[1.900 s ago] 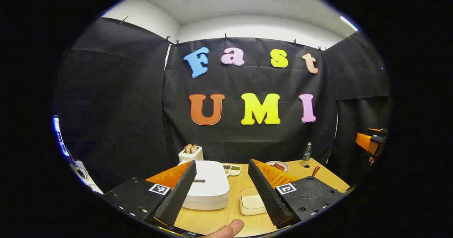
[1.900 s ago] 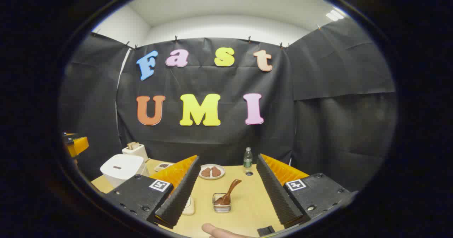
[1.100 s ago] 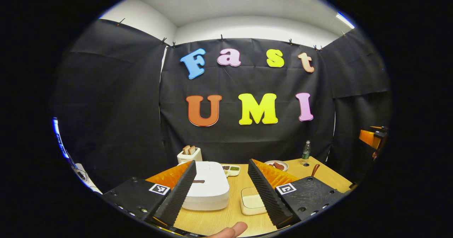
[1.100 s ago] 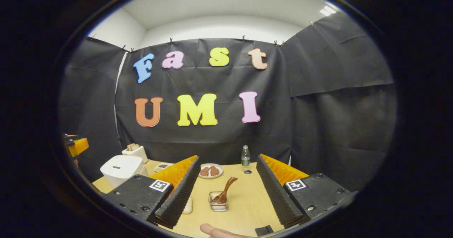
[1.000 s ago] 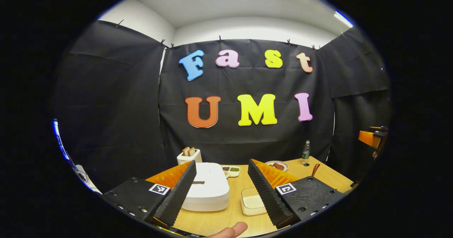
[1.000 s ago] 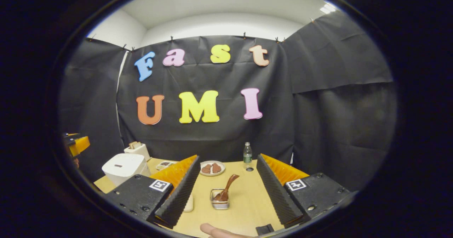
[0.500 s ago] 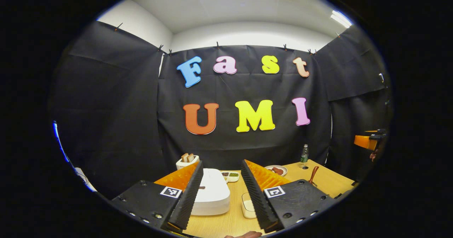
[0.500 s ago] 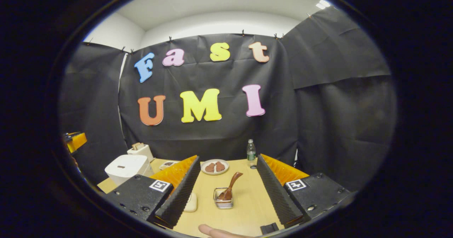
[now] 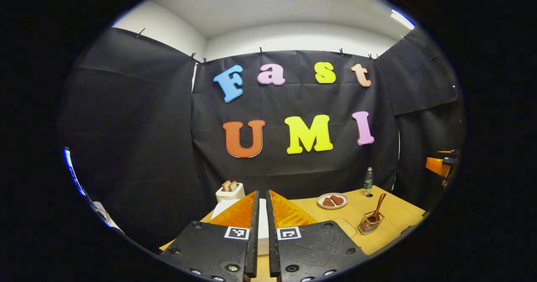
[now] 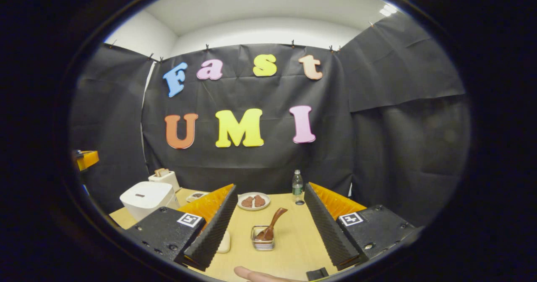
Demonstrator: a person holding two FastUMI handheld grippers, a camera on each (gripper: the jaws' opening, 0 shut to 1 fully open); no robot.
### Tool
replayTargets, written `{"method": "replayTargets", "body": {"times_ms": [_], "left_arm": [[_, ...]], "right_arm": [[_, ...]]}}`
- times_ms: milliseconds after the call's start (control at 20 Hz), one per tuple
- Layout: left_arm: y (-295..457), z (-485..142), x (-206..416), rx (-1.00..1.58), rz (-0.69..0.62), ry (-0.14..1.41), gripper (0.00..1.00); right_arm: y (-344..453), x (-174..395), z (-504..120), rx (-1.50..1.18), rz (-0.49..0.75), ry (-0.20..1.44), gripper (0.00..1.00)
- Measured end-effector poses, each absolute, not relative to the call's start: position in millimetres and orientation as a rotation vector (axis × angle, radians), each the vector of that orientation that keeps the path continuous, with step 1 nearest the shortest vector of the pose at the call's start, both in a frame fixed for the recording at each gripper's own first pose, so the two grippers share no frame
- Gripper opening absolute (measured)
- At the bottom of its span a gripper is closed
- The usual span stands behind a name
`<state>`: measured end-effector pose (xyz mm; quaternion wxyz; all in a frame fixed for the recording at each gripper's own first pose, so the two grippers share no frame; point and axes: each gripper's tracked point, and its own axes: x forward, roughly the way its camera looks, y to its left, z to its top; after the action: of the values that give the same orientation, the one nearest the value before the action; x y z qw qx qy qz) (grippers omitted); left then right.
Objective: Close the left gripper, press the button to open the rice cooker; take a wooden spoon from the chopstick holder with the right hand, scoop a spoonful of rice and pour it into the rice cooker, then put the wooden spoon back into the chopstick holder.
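Left gripper (image 9: 261, 198): its 2 fingers stand almost together with only a thin slit between them and nothing held; it hangs above the near edge of the table, in front of the cooker.
Right gripper (image 10: 269, 191): jaws spread wide with nothing between the 2 fingers; it hovers over the table, aimed at the spoon holder. In the left gripper view its orange body (image 9: 438, 165) shows at the far right edge.
White rice cooker (image 10: 146, 199): a boxy, rounded appliance with its lid down, standing on the left part of the table; a small dark slot marks the lid top. In the left gripper view it (image 9: 262, 227) sits right behind the closed fingers, mostly hidden by them.
Brown wooden spoon (image 10: 271, 226): stands tilted in the holder, bowl down, handle leaning up and to the right.
Small wire chopstick holder (image 10: 262, 244): rests on the table between the right gripper's 2 fingers, well apart from the cooker; in the left gripper view it (image 9: 369, 226) is to the right.
Pale shallow rice dish (image 10: 224, 242): lies just left of the holder, partly behind the right gripper's left finger.
Light wooden table (image 10: 289, 248): carries everything.
White toaster with 2 bread slices (image 9: 230, 191): behind the cooker.
White plate of brown food (image 10: 253, 201): near the back edge.
Clear plastic bottle with a green label (image 10: 297, 187): upright, just right of the plate.
Person's fingertip (image 10: 251, 274): at the bottom of the right gripper view.
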<state>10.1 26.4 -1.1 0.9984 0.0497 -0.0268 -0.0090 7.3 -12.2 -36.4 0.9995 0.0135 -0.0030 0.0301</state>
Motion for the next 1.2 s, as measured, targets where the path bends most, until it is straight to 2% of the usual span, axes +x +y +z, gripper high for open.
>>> {"method": "replayTargets", "body": {"times_ms": [200, 250, 800, 1200], "left_arm": [[37, -20, 35, 0.13, 0.013, -0.017, 0.14], [38, -25, 38, 0.131, 0.028, 0.005, 0.0], [68, -119, 123, 0.043, 0.096, 0.298, 0.0], [86, -174, 162, 0.062, 0.15, 0.431, 0.0]], "right_arm": [[-2, 5, -40, -0.01, 0.086, -0.03, 1.0], [1, 5, -41, -0.018, 0.092, -0.038, 1.0], [2, 26, -78, -0.042, 0.123, -0.043, 1.0], [-2, 43, -103, -0.029, 0.144, -0.021, 1.0]]}}
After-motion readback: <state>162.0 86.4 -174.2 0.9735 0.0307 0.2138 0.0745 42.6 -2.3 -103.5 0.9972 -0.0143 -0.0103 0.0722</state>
